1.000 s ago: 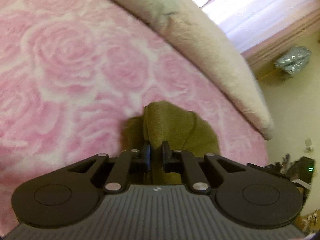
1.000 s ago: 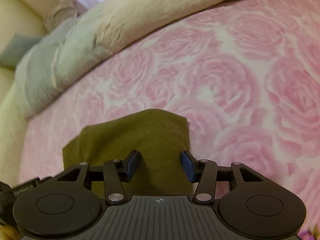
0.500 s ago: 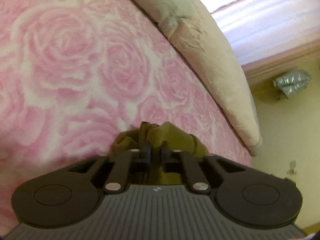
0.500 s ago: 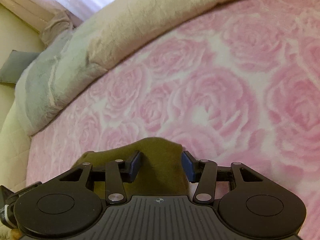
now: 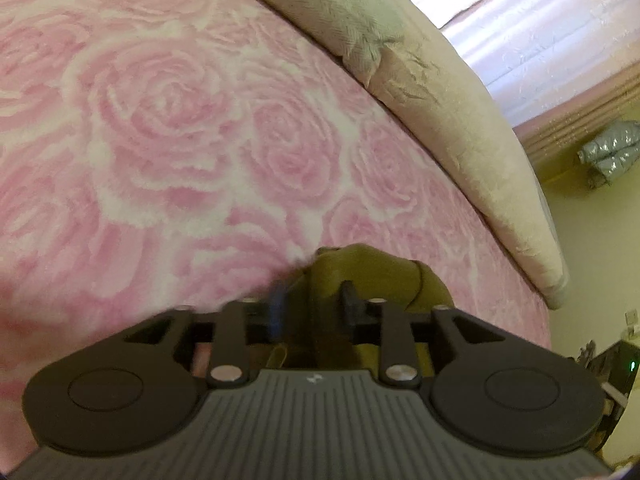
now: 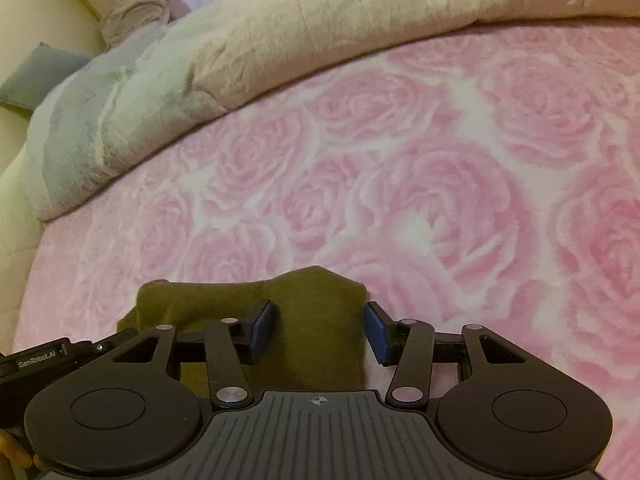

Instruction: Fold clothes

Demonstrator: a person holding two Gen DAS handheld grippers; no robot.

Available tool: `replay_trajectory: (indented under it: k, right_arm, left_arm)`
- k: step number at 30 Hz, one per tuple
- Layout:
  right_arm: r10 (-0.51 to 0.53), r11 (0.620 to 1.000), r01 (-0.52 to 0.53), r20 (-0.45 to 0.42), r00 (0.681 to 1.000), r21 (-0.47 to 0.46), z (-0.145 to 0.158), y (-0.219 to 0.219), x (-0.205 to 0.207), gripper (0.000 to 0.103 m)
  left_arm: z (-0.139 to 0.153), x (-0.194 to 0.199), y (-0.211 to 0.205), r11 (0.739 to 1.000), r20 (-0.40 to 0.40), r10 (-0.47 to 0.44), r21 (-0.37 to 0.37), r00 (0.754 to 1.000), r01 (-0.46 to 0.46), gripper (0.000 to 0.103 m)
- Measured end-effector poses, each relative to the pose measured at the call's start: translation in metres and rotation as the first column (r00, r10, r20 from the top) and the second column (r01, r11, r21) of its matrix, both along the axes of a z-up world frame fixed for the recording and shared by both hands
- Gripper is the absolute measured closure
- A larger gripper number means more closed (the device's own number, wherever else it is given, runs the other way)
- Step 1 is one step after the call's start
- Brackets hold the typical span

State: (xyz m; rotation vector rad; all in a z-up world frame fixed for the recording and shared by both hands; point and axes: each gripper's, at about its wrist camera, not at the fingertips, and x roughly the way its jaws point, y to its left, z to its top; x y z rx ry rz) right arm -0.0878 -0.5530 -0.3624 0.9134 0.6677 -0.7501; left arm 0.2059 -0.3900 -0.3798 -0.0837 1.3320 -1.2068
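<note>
The blanket (image 6: 440, 168), pink with roses, fills most of both views, well ahead of and under both pairs of jaws. A pale duvet (image 6: 320, 28) is heaped along its far edge, well beyond the jaws in both views.

The garment (image 6: 312, 320), olive and already a compact bundle, lies on the blanket right at the jaws. In the right wrist view it runs between the two fingers, past the left finger to the left, and ends just inside the right finger. In the left wrist view its rounded fold (image 5: 368, 276) bulges just ahead of the fingers.

The right gripper (image 6: 318, 332) is spread wide over the garment, gripping nothing. The left gripper (image 5: 312, 308) has its jaws parted with cloth between them; they do not look clamped, though motion blur on the left finger makes contact hard to judge.

The step seems to be letting go after a fold and settling the bundle. To do it well:
- Open the left jaws fully before lifting, so no cloth drags up and undoes the fold.
- Draw both grippers straight back, away from the bundle.
- If the raised fold ahead of the left jaws stays puffed, press it flat with spread fingers rather than pinching it.
</note>
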Motion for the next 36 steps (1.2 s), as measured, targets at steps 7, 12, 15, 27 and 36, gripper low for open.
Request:
replay_trajectory:
  k: [7, 12, 15, 27, 36]
  right_arm:
    - [-0.049, 0.997, 0.045, 0.061, 0.997, 0.066, 0.016, 0.037, -0.05, 0.054]
    - [-0.096, 0.99, 0.088, 0.069, 0.993, 0.109, 0.015, 0.065, -0.073, 0.054]
    - [-0.127, 0.986, 0.117, 0.08, 0.989, 0.121, 0.013, 0.069, -0.075, 0.054]
    - [0.016, 1.0, -0.016, -0.001, 1.0, -0.001, 0.011, 0.082, -0.024, 0.054]
    - [0.042, 0.998, -0.042, -0.002, 0.999, -0.047, 0.033, 0.111, -0.057, 0.054]
  left_arm:
    - [0.019, -0.016, 0.058, 1.0, -0.117, -0.031, 0.002, 0.993, 0.031, 0.053]
    - [0.018, -0.04, 0.072, 0.997, -0.132, -0.07, 0.007, 0.989, 0.071, 0.052]
    - [0.014, -0.05, 0.066, 0.996, -0.111, -0.084, -0.012, 0.99, 0.083, 0.064]
    - [0.009, -0.045, 0.08, 0.996, 0.034, -0.086, -0.026, 0.996, 0.087, 0.092]
    - [0.03, -0.054, 0.108, 0.999, 0.068, -0.015, -0.032, 0.998, 0.017, 0.074]
